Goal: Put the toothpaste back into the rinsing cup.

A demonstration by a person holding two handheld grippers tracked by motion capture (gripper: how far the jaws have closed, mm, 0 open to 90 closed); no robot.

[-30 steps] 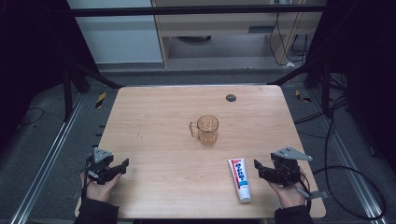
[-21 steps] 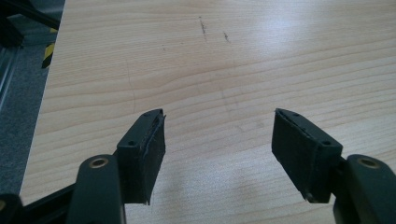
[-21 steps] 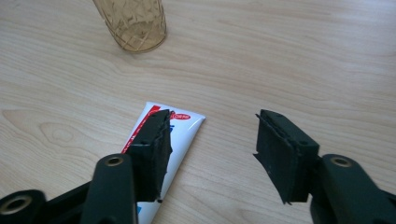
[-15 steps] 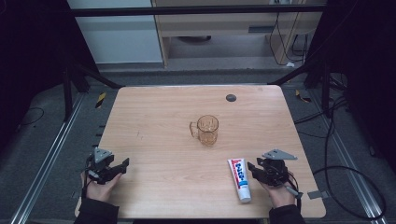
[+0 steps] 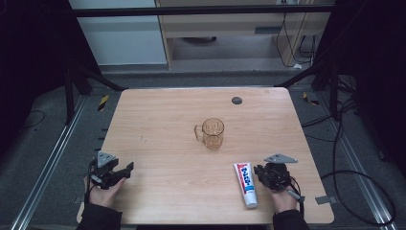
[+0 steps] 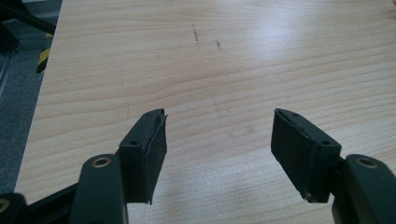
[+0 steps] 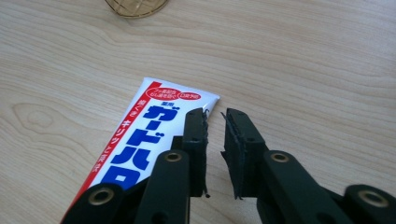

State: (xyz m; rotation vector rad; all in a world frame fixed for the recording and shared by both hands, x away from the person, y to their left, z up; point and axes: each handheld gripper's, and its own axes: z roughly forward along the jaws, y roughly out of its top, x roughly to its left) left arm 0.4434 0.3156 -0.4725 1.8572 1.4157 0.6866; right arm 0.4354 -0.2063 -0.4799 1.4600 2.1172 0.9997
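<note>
Standing mid-table, mug [image 5: 213, 133] (amber, transparent), toothpaste tube [image 5: 245, 183] nearby

Dim surroundings; soft glare on table [image 6: 299, 42]

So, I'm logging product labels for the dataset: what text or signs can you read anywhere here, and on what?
"ガードハロ" in large blue letters: on the white, red-edged toothpaste tube, partly hidden behind the right gripper.
"キリッと": white letters on the tube's red stripe, the rest cut off.
Small print in the red ovals at the tube's flat end: too small to read.
Clear amber glass mug, wooden table: no text.
</note>
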